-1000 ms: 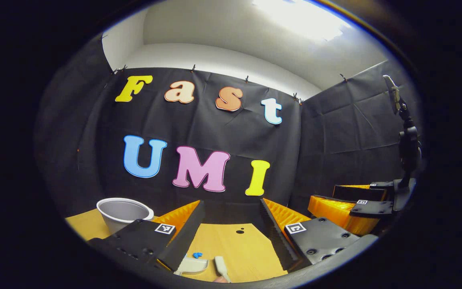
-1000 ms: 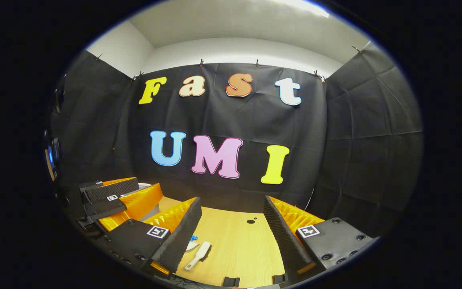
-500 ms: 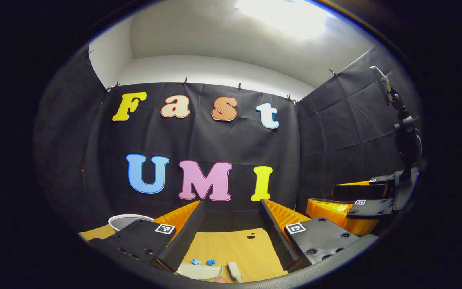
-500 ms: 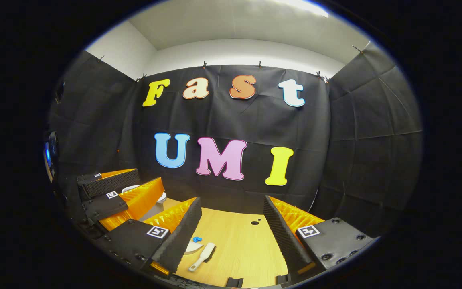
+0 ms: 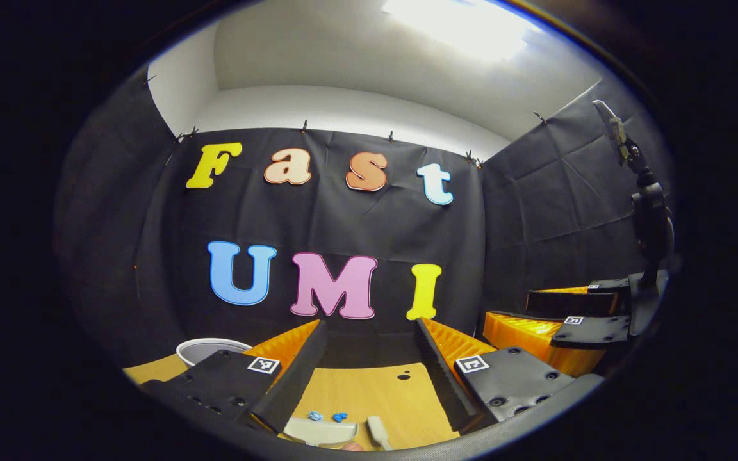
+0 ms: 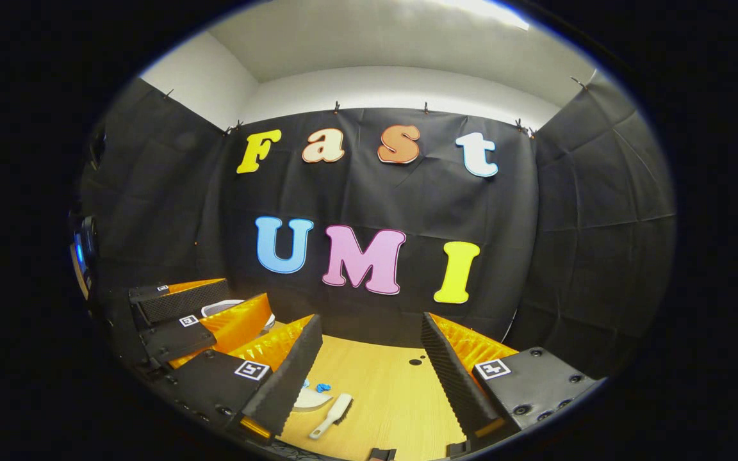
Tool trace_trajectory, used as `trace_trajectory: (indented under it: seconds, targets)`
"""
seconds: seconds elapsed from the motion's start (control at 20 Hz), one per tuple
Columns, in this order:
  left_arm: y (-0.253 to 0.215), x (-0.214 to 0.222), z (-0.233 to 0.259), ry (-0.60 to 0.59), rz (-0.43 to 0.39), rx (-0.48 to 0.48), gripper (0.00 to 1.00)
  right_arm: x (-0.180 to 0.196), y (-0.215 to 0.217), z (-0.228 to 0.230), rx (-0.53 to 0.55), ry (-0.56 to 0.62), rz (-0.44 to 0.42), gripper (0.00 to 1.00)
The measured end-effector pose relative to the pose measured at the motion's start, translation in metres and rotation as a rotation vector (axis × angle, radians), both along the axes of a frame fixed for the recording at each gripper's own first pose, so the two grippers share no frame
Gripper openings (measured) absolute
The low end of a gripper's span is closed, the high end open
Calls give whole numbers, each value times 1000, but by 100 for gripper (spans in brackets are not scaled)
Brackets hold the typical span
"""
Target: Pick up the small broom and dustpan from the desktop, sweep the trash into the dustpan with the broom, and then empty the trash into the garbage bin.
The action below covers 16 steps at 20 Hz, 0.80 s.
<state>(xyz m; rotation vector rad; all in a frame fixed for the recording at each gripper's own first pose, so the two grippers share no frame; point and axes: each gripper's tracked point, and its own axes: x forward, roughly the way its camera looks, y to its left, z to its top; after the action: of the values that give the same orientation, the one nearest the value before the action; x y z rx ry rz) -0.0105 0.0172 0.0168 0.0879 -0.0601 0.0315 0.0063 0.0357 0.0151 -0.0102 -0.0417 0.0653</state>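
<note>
Wood-grain desktop [image 6: 382, 397] was what both grippers were hanging over, neither one holding anything. In the left gripper view, the left gripper [image 5: 369, 374] had its fingers spread wide with just bare desk between them, and down at the bottom edge sat the pale dustpan [image 5: 318, 432] with the small broom [image 5: 378, 434] just beside it on its right, handle end cut off by the edge. Two little blue scraps of trash [image 5: 327, 417] lay just past the dustpan. A white garbage bin [image 5: 205, 349] poked up behind the left finger on the far left of the desk, near the black cloth wall. Off to the right in that same view you could see the other gripper, jaws also apart. In the right gripper view, the right gripper [image 6: 372, 371] was wide open too, empty, pointed at the back wall. The broom [image 6: 332, 415] lay flat on the desk at a slant, bristles toward the back, close to the inner side of the left finger, with the dustpan [image 6: 310, 400] partly hidden behind that finger and the blue trash [image 6: 321, 387] just beyond it. Further left the left gripper showed up, in front of the bin [image 6: 221, 306], only the rim peeking out.
</note>
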Motion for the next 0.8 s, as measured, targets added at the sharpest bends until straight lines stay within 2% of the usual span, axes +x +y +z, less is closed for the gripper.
trace_trajectory:
  seconds: [0.25, 0.5, 0.65, 0.7, 0.75, 0.8]
  targets:
    - [-1, 3, 0, -6, -12, 15, 82, 6, 8, 0, -7, -1, 12, 100]
    - [0, 2, 0, 1, -16, -9, 82, 10, 11, 1, -20, -12, 8, 100]
    - [4, 5, -2, 11, -4, -12, 84, 14, 15, -4, -16, -4, 13, 96]
    - [5, 4, -3, 14, 0, -13, 82, 15, 16, -5, -15, -4, 12, 100]
    - [6, 5, -5, 15, 2, -15, 84, 15, 17, -5, -15, -2, 12, 99]
    - [7, 4, -6, 16, 4, -18, 82, 16, 18, -7, -14, 0, 12, 96]
